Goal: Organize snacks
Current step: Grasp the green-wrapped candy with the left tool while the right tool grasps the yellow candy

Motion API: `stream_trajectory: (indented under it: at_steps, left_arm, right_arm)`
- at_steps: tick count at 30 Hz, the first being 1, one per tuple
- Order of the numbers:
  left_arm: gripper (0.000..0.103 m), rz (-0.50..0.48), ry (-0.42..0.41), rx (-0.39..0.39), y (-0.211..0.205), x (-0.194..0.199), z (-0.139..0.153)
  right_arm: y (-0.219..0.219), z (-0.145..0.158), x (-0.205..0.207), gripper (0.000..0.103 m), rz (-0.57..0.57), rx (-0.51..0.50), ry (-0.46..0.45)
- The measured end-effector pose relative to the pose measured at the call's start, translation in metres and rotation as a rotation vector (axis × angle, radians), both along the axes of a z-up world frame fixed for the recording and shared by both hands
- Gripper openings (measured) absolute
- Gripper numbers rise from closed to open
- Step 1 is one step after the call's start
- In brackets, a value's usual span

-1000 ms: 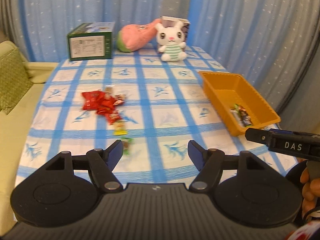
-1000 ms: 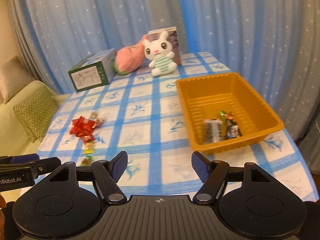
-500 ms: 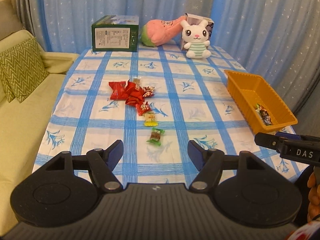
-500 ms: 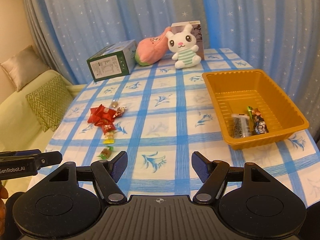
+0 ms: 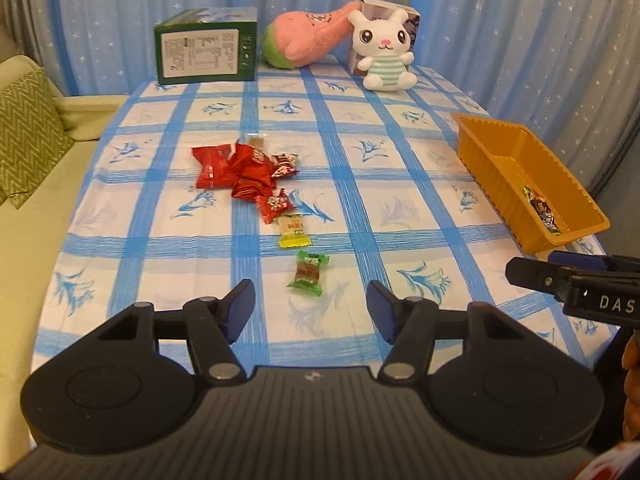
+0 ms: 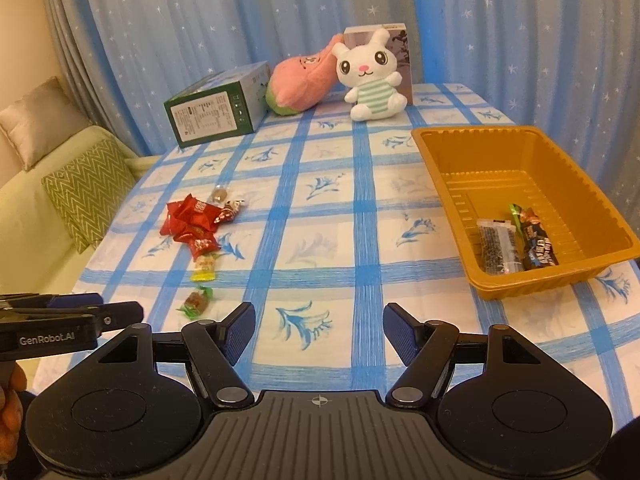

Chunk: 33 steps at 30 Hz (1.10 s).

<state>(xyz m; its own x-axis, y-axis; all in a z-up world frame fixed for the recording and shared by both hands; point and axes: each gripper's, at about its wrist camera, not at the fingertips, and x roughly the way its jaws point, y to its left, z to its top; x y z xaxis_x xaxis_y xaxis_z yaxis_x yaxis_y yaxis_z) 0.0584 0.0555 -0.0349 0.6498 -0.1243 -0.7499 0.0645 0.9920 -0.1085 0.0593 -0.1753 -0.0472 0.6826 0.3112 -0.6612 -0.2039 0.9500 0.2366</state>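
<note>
L gripper (image 5: 311, 306) hangs low over the tablecloth (image 5: 360, 216), jaws apart w/ nothing between, just been closing. R gripper (image 6: 319, 330) gapes wide, empty; its side reads "DAS". Green candy (image 5: 308, 272) lies just ahead, long axis pointing away; then 1 yellow candy (image 5: 294, 231), a heap of red packets (image 5: 240, 172). Orange tray (image 6: 576, 276) at right holds 3 snacks. Far: green box (image 5: 206, 51), 2 plush toys.
</note>
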Motion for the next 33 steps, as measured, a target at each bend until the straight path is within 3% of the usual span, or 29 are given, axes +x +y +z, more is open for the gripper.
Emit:
stream_trajectory:
  at_steps: [13, 19, 26, 33]
  left_arm:
    - [0.038, -0.074, 0.070, 0.016, -0.006, 0.062, -0.056]
    - [0.020, -0.108, 0.085, 0.058, -0.011, 0.071, -0.069]
    - [0.018, -0.070, 0.055, 0.080, -0.005, 0.067, -0.063]
    - [0.018, 0.036, 0.015, 0.082, 0.030, 0.069, -0.038]
  right_arm:
    - [0.009, -0.031, 0.047, 0.070, -0.008, -0.007, 0.060]
    - [0.011, -0.041, 0.061, 0.070, -0.010, -0.005, 0.080]
    - [0.021, -0.046, 0.076, 0.070, 0.001, 0.000, 0.087]
    - [0.063, -0.047, 0.092, 0.070, 0.112, 0.035, 0.046]
